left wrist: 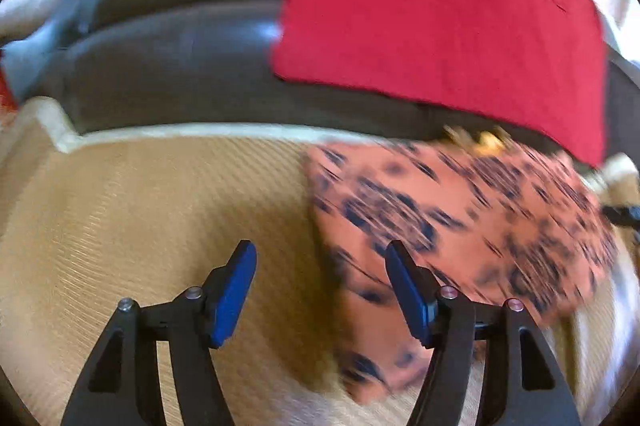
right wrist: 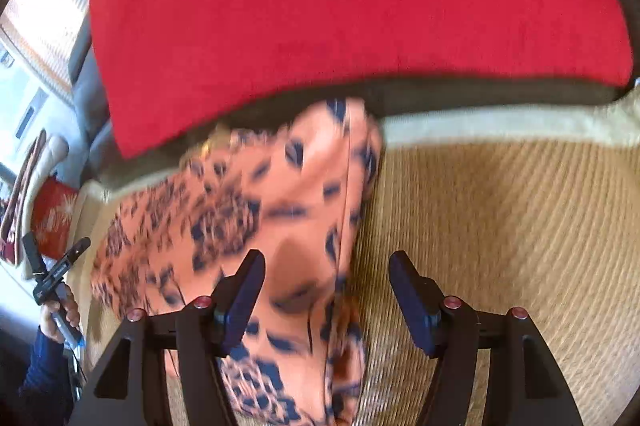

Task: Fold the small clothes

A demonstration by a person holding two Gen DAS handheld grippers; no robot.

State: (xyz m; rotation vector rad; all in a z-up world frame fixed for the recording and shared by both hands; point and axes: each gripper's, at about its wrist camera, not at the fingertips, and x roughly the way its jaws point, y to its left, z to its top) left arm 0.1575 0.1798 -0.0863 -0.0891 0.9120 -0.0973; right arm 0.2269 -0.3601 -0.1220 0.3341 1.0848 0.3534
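The orange garment (left wrist: 460,209) with dark spots looks like thin, matt cloth. It lies on a ribbed, woven tan surface (left wrist: 140,226). Behind, the red cloth (left wrist: 440,5) is matt and felt-like, draped over glossy dark cushions (left wrist: 172,37).

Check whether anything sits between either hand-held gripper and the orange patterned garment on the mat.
Nothing visible does. The left hand-held gripper is open at the orange patterned garment, at its left edge. The right hand-held gripper is open over its right edge. The red cloth hangs behind on the dark sofa.

Tan ribbed mat (left wrist: 140,209) carries 1 orange leopard-print garment (left wrist: 460,209).
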